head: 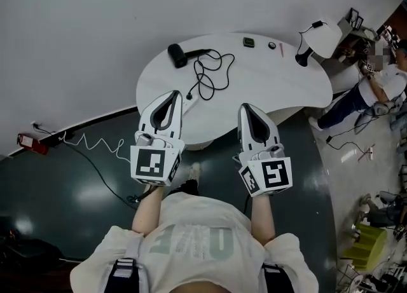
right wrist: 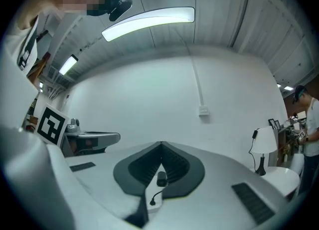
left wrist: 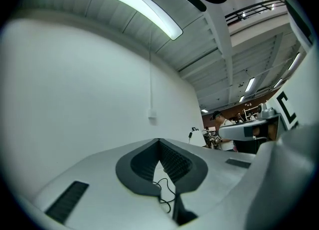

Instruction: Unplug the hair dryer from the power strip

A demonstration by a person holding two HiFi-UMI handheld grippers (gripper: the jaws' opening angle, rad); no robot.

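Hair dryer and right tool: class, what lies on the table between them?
A looped black cord lies on the white table between the hair dryer and the right tool, clearest in the head view.

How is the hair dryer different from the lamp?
The hair dryer is black all over; the lamp has a white shade. The hair dryer lies flat on the table; the lamp stands upright. Both have a black cord.
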